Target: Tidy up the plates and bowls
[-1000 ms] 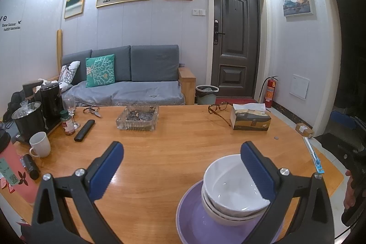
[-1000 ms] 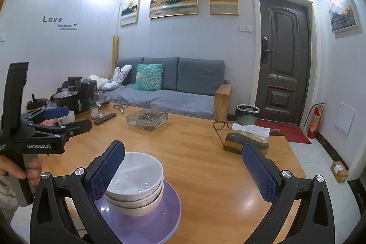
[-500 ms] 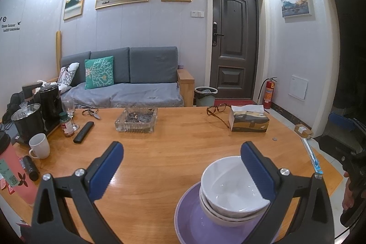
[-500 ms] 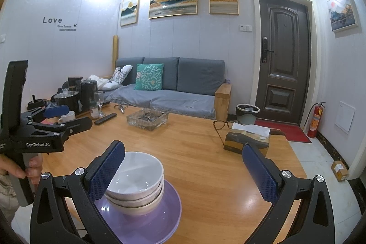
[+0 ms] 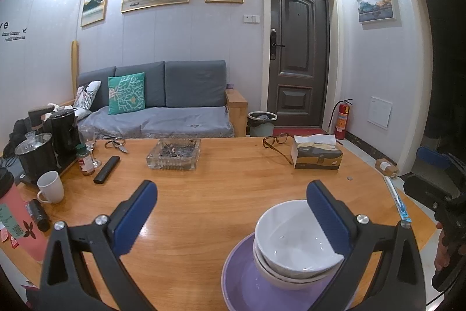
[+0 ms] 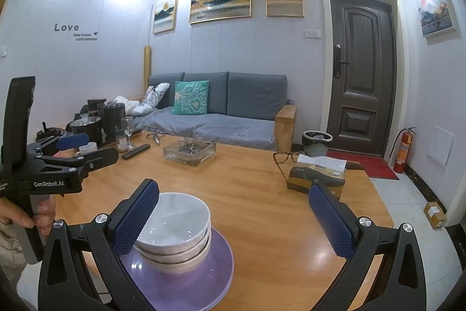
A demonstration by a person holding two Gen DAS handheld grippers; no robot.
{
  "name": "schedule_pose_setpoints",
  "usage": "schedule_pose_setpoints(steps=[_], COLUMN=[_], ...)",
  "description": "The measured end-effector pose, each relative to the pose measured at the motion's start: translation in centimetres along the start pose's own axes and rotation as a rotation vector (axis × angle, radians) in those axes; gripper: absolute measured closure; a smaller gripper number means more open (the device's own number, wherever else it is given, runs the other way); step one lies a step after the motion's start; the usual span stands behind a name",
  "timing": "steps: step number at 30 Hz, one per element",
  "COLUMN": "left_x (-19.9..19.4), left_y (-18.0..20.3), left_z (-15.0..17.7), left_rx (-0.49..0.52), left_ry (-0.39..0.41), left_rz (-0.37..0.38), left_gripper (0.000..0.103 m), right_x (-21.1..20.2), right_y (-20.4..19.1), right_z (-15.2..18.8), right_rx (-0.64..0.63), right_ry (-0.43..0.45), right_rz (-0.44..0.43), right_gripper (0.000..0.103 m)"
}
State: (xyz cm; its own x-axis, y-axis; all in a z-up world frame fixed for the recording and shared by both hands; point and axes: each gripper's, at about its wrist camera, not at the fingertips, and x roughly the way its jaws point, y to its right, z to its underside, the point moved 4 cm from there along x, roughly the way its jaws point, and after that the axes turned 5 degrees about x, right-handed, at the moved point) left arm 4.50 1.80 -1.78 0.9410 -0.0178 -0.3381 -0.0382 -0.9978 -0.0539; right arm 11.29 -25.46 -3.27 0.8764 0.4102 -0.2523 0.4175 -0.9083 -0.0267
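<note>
Nothing moved: bowls on plate below open left gripper.

Three white bowls are sitting stacked on one purple plate; one ashtray and one mug are standing farther off.

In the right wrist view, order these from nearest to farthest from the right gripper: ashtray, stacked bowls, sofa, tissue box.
1. Stacked bowls, beside the right gripper's left finger.
2. Tissue box, ahead on the right.
3. Ashtray, mid-table, farther back.
4. Sofa, against the far wall.
</note>
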Motion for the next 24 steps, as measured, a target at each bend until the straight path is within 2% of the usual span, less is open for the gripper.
schedule_pose_setpoints(steps=[24], left_x=[0.14], left_y=[0.50], left_z=[-0.36], left_rx=[0.002], left_ry=[0.004], left_rz=[0.008], left_gripper=[0.001], right_x=[-0.01], right_y=[0.08], right_z=[0.24], right_rx=[0.006], right_ry=[0.003], right_rz=[0.002], right_gripper=[0.001])
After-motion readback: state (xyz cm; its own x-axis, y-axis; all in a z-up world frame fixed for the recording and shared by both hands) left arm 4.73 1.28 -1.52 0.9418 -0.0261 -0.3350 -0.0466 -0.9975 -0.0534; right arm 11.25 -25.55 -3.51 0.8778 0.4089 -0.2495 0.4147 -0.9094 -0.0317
